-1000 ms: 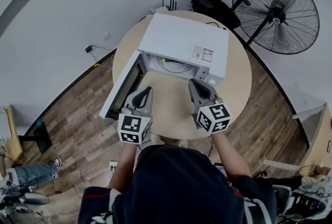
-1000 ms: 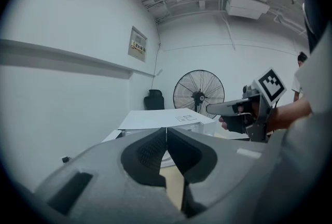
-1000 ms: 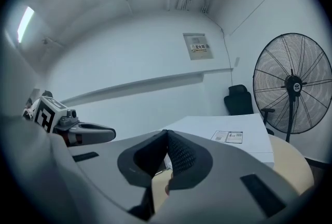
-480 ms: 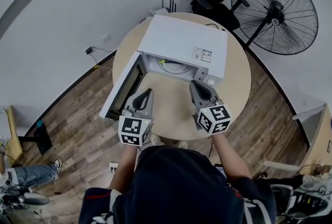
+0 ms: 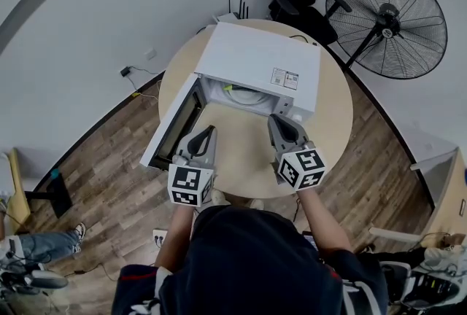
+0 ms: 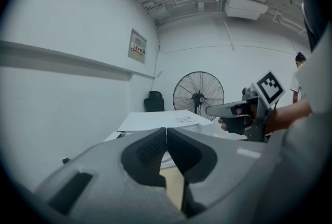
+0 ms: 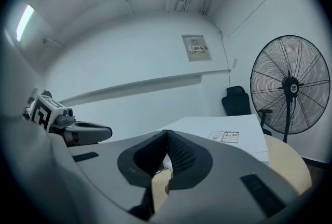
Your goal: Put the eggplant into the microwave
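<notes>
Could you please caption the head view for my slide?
Left hand-held gripper and right hand-held gripper, both shut, face the open microwave on a table.

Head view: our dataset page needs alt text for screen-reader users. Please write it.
From above, a person holds a shut left gripper and shut right gripper before a white microwave whose door is open, on a round table. A fan stands behind.

The microwave stands open toward the person; bare table lies before its mouth — a clear way straight in; the door, swung out leftward, walls off that side just beside the left gripper; round the right gripper the tabletop is free — only the microwave's front stands ahead.
</notes>
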